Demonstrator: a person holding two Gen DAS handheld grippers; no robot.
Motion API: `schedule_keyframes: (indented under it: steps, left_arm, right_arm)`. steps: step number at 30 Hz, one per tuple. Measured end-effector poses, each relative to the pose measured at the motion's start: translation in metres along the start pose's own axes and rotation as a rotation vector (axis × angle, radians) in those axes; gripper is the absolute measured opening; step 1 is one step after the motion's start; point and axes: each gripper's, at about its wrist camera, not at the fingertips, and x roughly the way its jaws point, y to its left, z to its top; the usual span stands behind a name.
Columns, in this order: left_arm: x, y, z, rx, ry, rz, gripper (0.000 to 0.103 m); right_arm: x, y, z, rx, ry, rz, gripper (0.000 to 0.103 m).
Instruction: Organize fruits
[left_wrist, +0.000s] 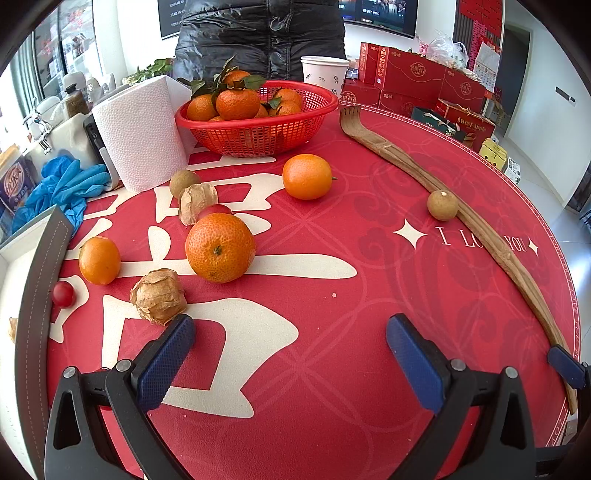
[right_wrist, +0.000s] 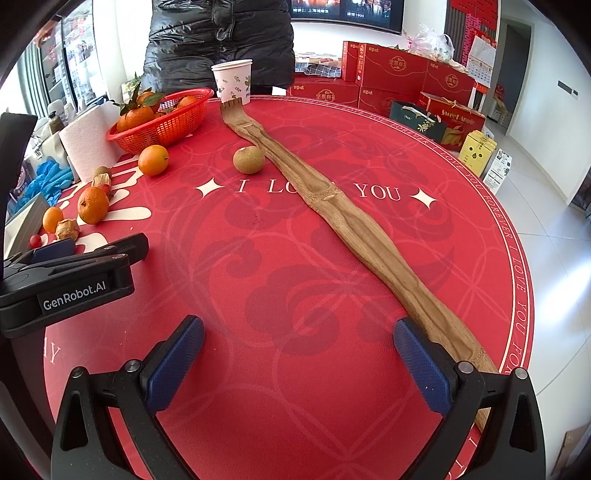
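Hovering low over the red bench (right_wrist: 295, 332), left tongs (left_wrist: 290, 343) and right tongs (right_wrist: 299, 341) both spread wide, pinching nothing. Loose fruit scattered at left, awaiting sorting: big mandarin (left_wrist: 219, 246), smaller orange (left_wrist: 306, 176), husked physalis (left_wrist: 159, 295), cherry tomato (left_wrist: 62, 294); longan (right_wrist: 249, 159) touching the wooden back scratcher (right_wrist: 369, 240). Red basket (left_wrist: 258, 138) at the far edge, already holding mandarins. Plenty of bare room mid-bench for reaching.

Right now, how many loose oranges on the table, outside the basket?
3. Large one mid-table, smooth one just before the red basket, small one by the left edge. None looks hidden.
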Motion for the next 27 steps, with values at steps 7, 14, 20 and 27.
schedule_keyframes:
  steps: [7, 14, 20, 27]
  left_arm:
    - [0.0, 0.0, 0.0, 0.0, 0.0, 0.0, 0.103]
    - [0.0, 0.0, 0.001, -0.001, 0.001, 0.0, 0.103]
    - [-0.018, 0.006, -0.007, -0.012, -0.019, 0.031, 0.103]
    - [-0.102, 0.033, -0.066, -0.019, -0.169, 0.152, 0.103]
  right_arm:
    - [0.001, 0.0, 0.001, -0.001, 0.0, 0.001, 0.103]
    - [0.001, 0.0, 0.001, -0.001, 0.0, 0.0, 0.103]
    - [0.001, 0.0, 0.001, 0.0, 0.0, 0.0, 0.103]
    - [0.001, 0.001, 0.001, 0.001, 0.0, -0.001, 0.103]
